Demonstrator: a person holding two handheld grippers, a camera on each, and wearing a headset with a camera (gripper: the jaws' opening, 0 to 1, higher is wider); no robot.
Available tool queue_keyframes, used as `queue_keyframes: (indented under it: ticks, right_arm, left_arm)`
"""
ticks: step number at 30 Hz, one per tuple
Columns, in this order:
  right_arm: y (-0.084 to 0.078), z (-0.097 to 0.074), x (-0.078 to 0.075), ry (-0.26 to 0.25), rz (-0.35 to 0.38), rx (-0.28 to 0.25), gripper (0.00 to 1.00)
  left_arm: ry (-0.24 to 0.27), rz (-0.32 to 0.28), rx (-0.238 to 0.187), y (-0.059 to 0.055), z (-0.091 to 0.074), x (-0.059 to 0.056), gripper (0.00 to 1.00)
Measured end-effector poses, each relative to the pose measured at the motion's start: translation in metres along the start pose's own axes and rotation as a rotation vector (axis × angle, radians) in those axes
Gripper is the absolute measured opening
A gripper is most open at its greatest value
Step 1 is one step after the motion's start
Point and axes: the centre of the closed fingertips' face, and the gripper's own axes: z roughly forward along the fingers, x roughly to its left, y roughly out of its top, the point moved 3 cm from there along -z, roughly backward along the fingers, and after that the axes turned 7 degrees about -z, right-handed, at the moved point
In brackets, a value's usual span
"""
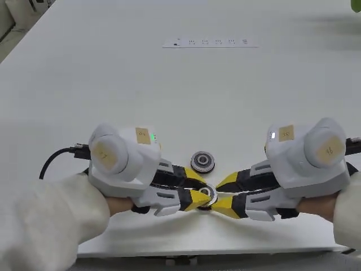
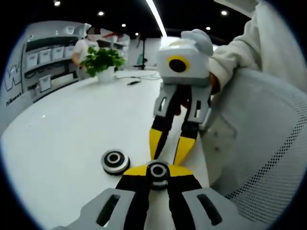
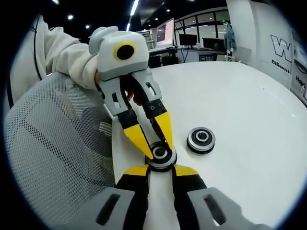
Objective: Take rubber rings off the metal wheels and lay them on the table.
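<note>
Closest in, near the front edge of the white table [image 1: 67,101], the left gripper [image 1: 202,193] reaches in from 9 o'clock. The right gripper [image 1: 216,196] reaches in from 3 o'clock. Their yellow tips meet nose to nose on a small silver metal wheel with a black rubber ring [image 2: 158,171]. I cannot tell whether this wheel rests on the surface or rides just above it.

The step in hand looks like stripping the ring from this first wheel, and the ring appears still seated on it. By my reading, the next move needs one tool to hold the metal steady. The other must catch the edge of the rubber, peel it clear and lay it on the table. With both sets of tips crowded on so small a part, a slip seems the main risk.

The left gripper's jaws stand only narrowly apart, one on each side of the wheel and pressed to its rim, so it is clenched on the wheel. The right gripper's jaws are about as narrow, and their tips touch the same wheel from the opposite side. I cannot tell whether they actually pinch it or merely bear against it.

Just beyond, at 12 o'clock, a second wheel [image 1: 202,161] lies flat with its ring on, apart from both tools. Far off at 12 o'clock lies a flat white strip [image 1: 211,43] with dark markings.
</note>
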Motion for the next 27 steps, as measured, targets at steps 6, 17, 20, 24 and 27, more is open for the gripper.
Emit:
queue_keyframes:
  ticks: [6,17,20,24,27]
  right_arm:
    - [-0.0019,0.0003,-0.0007,-0.005,0.005,0.011,0.14]
    - [-0.0007,0.0001,-0.0003,-0.003,0.012,0.004,0.14]
    - [0.0034,0.0023,-0.0007,-0.007,0.014,-0.024,0.21]
    - [0.0009,0.0059,0.0005,-0.008,-0.028,0.005,0.22]
    - [0.0009,0.0038,-0.0012,-0.01,-0.025,-0.002,0.2]
  left_arm:
    - [-0.002,0.062,-0.003,-0.0012,0.0003,0.0004,0.15]
    - [-0.004,0.055,-0.02,-0.0015,0.0001,0.0007,0.15]
    - [-0.004,0.052,-0.022,-0.0016,0.0001,0.0008,0.15]
    - [-0.002,0.05,-0.025,-0.0015,0.0002,0.0008,0.15]
    - [-0.003,0.05,-0.026,-0.0014,0.0003,0.0007,0.15]
